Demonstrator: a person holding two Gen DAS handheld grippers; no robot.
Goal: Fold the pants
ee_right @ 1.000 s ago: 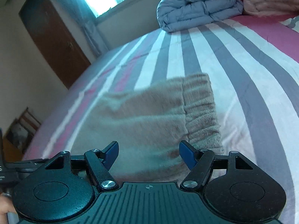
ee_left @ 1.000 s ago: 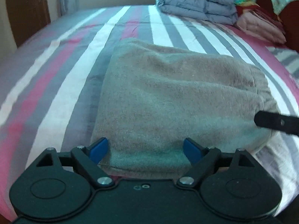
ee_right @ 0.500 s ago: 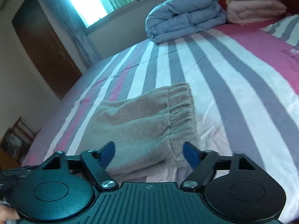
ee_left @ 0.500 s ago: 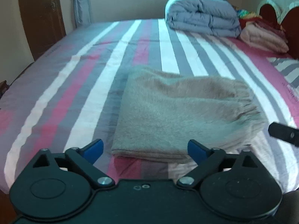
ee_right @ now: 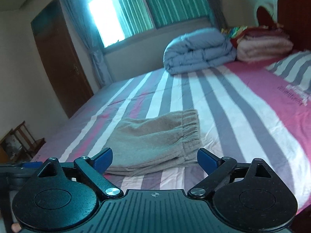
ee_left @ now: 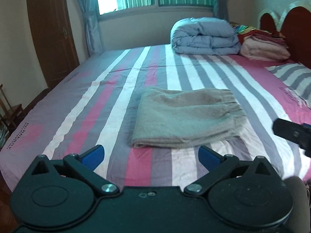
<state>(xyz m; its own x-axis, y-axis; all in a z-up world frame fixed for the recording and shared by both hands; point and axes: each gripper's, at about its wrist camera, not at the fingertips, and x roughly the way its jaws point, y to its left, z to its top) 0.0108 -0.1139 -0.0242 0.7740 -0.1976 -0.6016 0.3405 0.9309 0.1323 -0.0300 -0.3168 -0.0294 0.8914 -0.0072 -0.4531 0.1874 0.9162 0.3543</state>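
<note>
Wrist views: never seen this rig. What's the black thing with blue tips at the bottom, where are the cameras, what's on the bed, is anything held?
There is no robot arm: a person holds one two-finger gripper in each hand. Each gripper carries a fisheye camera looking forward along its fingers, so the black body and blue fingertips fill the bottom of its own picture. One picture is from the left gripper, the other from the right gripper. Both are open and hold nothing. On the striped bed sheet lie the folded pants, tan fleece, elastic waistband to the right, touched by neither gripper. Farther back sit a folded grey-blue duvet and pink bedding by the headboard. The black part at the left view's right edge is the other gripper.
</note>
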